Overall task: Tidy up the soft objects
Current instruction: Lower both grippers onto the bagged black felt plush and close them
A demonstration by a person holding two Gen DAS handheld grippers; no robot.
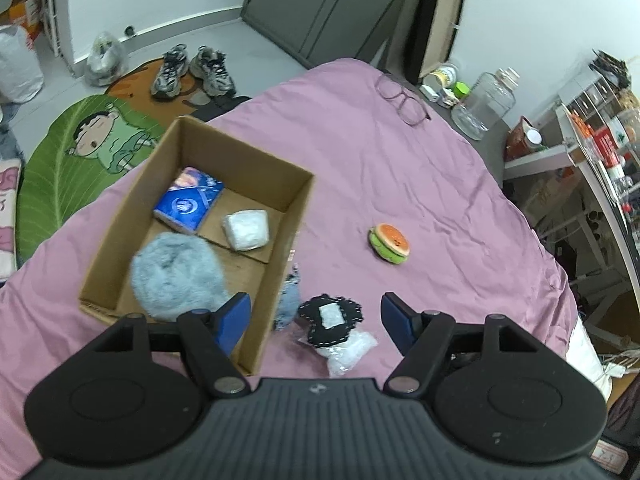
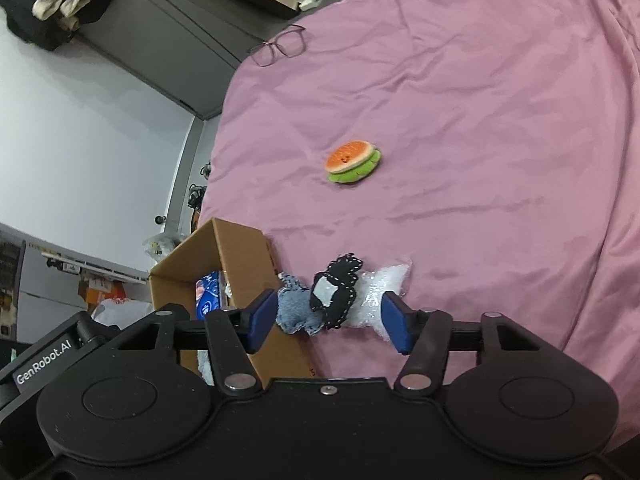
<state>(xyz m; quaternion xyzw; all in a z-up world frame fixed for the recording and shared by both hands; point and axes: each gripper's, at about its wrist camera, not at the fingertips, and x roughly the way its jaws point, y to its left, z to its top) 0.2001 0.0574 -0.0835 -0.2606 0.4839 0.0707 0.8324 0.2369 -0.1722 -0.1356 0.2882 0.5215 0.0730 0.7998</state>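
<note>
An open cardboard box stands on the pink bedspread. It holds a blue tissue pack, a white packet and a grey-blue fluffy item. Against its outer wall lie a small denim plush, a black stitched felt piece with a pale patch, and a clear plastic bag. A burger plush sits alone farther out. My left gripper is open, straddling the box wall. My right gripper is open, and the three small items show between its fingers, untouched.
Eyeglasses lie at the bed's far edge. Beyond them stand a glass jar and small bottles. Shoes rest on a cartoon floor mat left of the bed. Cluttered shelves stand on the right.
</note>
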